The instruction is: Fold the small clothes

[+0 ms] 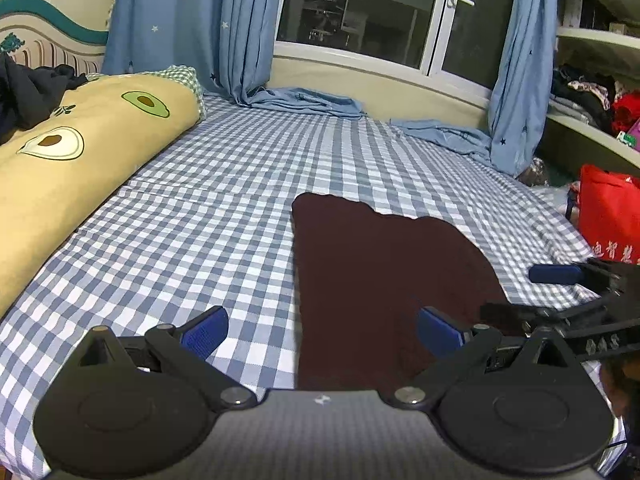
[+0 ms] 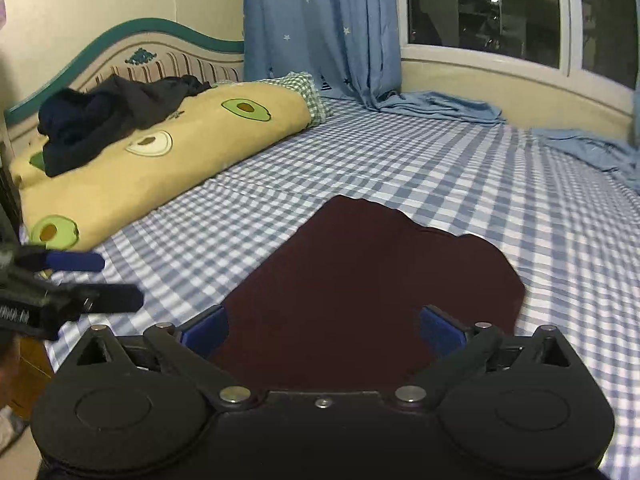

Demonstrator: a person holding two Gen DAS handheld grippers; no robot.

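Left wrist: maroon garment (image 1: 384, 280) flat on checked bedsheet (image 1: 224, 184).

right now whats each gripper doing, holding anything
left gripper: open, holding nothing
right gripper: open wide, holding nothing, above the dark red cloth

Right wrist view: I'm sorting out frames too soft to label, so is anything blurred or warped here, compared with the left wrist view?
Right wrist view: the left gripper at the left edge is smeared, and the checked sheet looks slightly soft; the window frame bows from fisheye. Left wrist view: sharper, with the maroon garment showing crisp edges but little surface detail, and the dark window pane carries reflections.
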